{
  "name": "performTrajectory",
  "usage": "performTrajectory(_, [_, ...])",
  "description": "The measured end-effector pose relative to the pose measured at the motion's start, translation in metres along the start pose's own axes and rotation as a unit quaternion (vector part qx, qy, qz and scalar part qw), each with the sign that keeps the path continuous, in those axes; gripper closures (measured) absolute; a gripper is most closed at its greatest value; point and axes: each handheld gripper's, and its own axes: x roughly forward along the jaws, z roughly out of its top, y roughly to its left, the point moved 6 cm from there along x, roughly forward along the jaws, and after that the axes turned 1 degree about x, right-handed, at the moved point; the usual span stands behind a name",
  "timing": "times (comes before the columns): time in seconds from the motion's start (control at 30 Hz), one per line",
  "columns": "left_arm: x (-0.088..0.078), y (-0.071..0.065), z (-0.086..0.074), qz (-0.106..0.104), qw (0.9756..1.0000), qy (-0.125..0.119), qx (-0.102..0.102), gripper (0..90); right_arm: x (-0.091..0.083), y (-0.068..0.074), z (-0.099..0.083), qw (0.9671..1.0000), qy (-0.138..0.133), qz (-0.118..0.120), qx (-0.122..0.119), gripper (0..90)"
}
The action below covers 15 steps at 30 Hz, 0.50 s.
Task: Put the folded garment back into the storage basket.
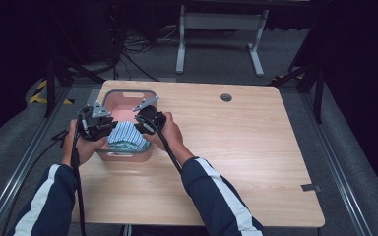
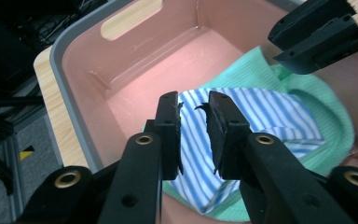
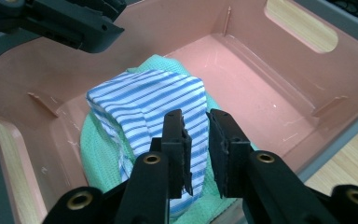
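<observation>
Hovering over a pink plastic bin w/ grey rim, both grippers sit at its near end, one on each side. Bin stands on the wooden desk, toward the left-rear part of the top.

Inside bin: blue-and-white striped cloth, folded, lying on top of a green cloth. Both are bunched at the bin's near end; far half of the pink floor is bare. Handle slots cut in the end walls show desk wood through them.

Left gripper: jaws narrow, small gap between pads, nothing clamped. Tips hang just above the striped cloth's edge; can't tell if touching. In high view it's at the bin's left wall, person's left hand wrapped round it, cable trailing down over the desk edge.

Right gripper: jaws likewise narrow, gap visible, no cloth between pads. Tips sit just over the striped cloth's near fold, green cloth beyond. High view puts it at the bin's right side, right hand behind it.

Each gripper view catches the other gripper's black body at the top corner, across the bin.

Sleeves: dark blue w/ white stripe. Grey carpet around desk, white desk frame at rear.
</observation>
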Motion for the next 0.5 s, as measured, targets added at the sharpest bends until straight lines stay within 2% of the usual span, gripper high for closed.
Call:
performTrajectory(0.13, [-0.006,-0.004,0.003,-0.002,0.9998,-0.018,-0.005,73.1,-0.005,-0.001,0.000,1.0000,-0.005,-0.001,-0.003,74.8])
performTrajectory(0.23, [-0.015,-0.008,0.009,-0.004,0.9989,-0.045,-0.014,70.7,-0.015,-0.004,0.000,0.9999,-0.012,-0.005,-0.011,73.4])
performTrajectory(0.5, [-0.021,-0.026,0.017,-0.011,0.9980,-0.061,-0.010,67.0,-0.033,-0.009,-0.004,0.9997,-0.015,-0.010,-0.015,69.0])
